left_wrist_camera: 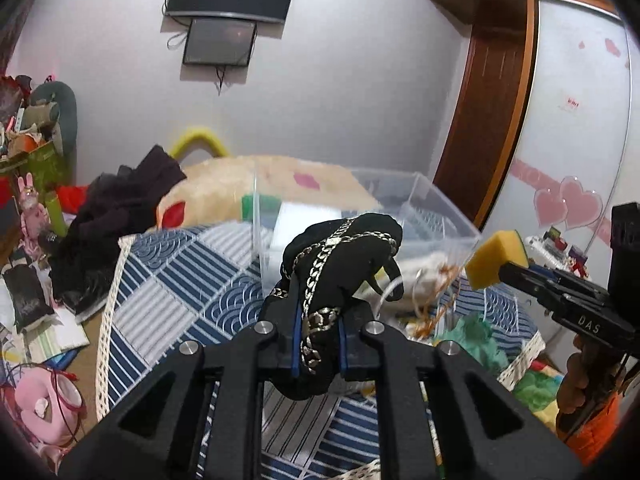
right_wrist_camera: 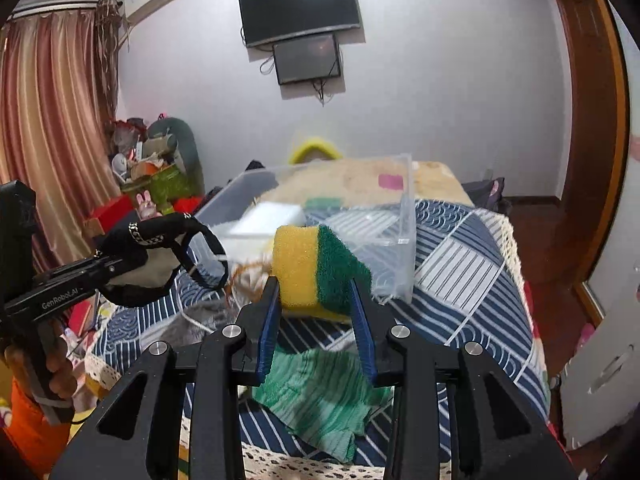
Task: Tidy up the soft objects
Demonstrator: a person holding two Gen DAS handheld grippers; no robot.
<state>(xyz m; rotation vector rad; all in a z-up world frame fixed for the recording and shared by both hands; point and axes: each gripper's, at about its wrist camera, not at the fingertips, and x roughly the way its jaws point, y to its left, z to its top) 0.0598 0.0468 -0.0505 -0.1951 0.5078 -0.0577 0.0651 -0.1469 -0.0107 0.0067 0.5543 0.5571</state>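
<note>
Left gripper pinches black cloth, box at 1 o'clock | right gripper pinches sponge, box at 12 o'clock | risk: dangling cloth strap snags the rim; squeezed sponge springs out on release.

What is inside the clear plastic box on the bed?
The clear plastic box holds a white rectangular foam block and a green sponge behind it. Its near corner is hidden behind the held items.

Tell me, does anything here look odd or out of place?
Yes. On the blue patterned bedspread, the clear plastic bin sits tilted, and a green cloth lies crumpled beside tangled orange string.
</note>
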